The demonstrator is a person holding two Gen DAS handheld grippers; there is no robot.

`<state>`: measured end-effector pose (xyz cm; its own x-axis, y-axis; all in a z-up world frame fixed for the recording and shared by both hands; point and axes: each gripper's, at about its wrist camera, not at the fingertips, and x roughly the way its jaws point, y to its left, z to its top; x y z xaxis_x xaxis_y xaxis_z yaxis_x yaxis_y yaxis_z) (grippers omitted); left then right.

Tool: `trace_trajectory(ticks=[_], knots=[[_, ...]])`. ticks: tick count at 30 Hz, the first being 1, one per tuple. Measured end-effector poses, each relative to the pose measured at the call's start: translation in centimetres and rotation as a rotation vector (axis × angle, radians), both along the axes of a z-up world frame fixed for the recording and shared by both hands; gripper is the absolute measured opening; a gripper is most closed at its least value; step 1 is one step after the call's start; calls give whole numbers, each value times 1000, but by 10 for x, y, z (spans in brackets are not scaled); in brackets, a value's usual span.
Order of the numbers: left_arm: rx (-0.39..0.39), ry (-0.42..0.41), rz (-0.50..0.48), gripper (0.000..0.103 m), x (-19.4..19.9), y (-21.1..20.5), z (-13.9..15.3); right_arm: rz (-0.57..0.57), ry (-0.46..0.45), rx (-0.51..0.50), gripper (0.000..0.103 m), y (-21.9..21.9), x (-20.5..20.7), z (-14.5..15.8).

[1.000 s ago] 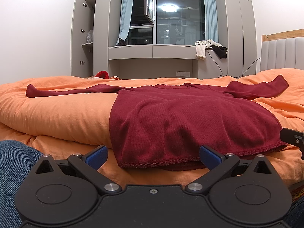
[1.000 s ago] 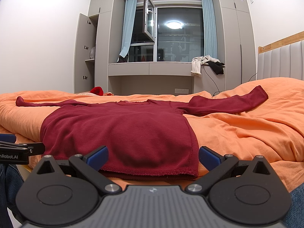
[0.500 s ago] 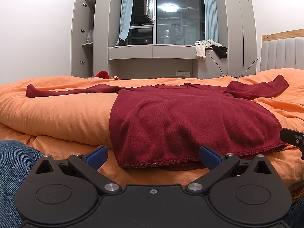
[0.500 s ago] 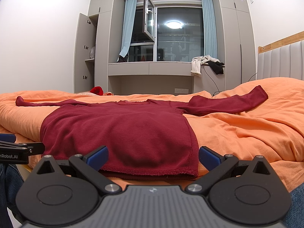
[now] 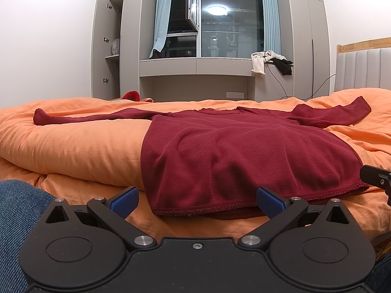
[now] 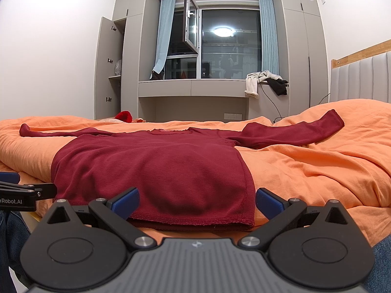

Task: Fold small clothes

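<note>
Nothing is seen to have changed over the last second: the dark red long-sleeved top (image 5: 239, 151) lies exactly where it lay, and both tools are held in the same place, so folding is judged not yet begun. The top is spread flat, front up, on the orange duvet (image 5: 73, 144) of the bed, its body draped over a soft ridge, the neckline towards the window and the stitched hem (image 6: 195, 222) nearest the cameras. One sleeve (image 5: 92, 117) is stretched out to the left, the other sleeve (image 6: 293, 131) angled up a rise to the right. The fabric is a fine ribbed knit, matte and limp, so it is expected to sag and slide when lifted. The left gripper (image 5: 196, 199) is held with its jaws released and wide apart, just short of the hem's left corner; the right gripper (image 6: 196, 199) is likewise spread and empty near the hem's right corner. Blue denim (image 5: 17, 219) is seen at the edge of the left view.
</note>
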<state>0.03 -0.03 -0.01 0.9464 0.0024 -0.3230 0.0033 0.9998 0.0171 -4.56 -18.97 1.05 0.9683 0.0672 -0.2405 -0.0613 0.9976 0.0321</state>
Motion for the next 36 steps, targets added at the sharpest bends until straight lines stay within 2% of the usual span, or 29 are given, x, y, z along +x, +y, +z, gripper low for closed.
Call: trace_trajectory(ticks=[18,26,28,32,36], knots=[[1,26,-12,102,8,0,-4,-17,44,34,103,-4,3,5],[-58,112,-29,102,34,7,12,-34,248,96,103,-15,40,26],[-74,128,-38,102,45,8,20,-51,285,68,103,-17,52,33],[-81,138,-42,102,69,5,32,-87,276,-24,103,-16,67,45],[-97,149,-45,102,96,2,46,-95,271,-25,103,-25,83,52]])
